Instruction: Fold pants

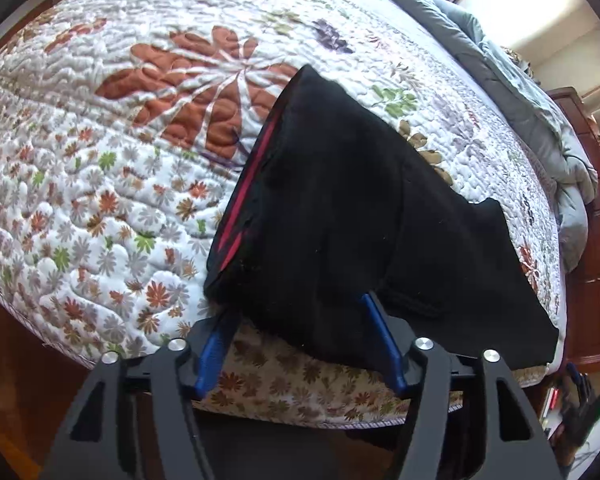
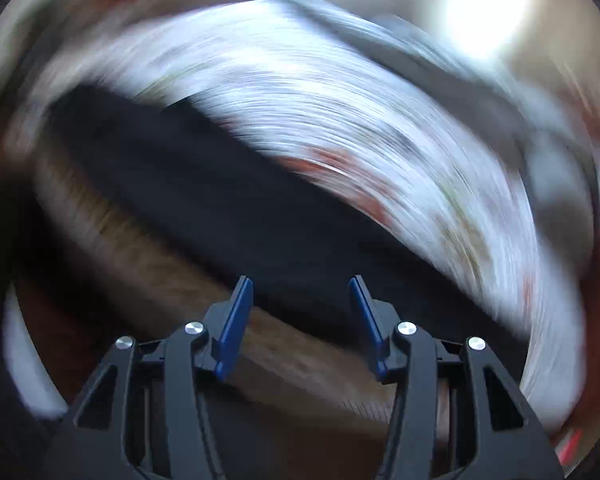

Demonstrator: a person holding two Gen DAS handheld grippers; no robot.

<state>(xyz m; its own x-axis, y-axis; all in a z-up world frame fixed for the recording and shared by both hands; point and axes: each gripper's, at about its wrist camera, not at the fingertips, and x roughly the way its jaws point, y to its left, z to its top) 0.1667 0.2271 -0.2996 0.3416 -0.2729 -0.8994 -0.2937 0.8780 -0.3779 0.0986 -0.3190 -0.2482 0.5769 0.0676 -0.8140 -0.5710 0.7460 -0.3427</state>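
Black pants [image 1: 340, 216] with a red stripe [image 1: 246, 192] down one side seam are lying folded in a flat bundle on the white quilted bedspread with orange, green and grey flowers [image 1: 112, 168], right at the near edge of the bed, with one corner reaching the bed's edge on the right. Left gripper [image 1: 296, 316], black frame with blue finger pads [image 1: 210, 356], sits at the near edge of the bundle with its jaws spread apart. One pad is beside the striped corner and the other lies against the top of the black fabric, but nothing is pinched between them. Over in the right wrist view everything is smeared with motion blur; the right gripper [image 2: 302, 292] has its blue pads apart too, nothing gripped, and a dark band of the pants runs across just past its fingertips. Further back on the bed a rumpled grey-blue comforter [image 1: 540, 120] is bunched along the far side, next to a reddish wooden dresser [image 1: 596, 264].
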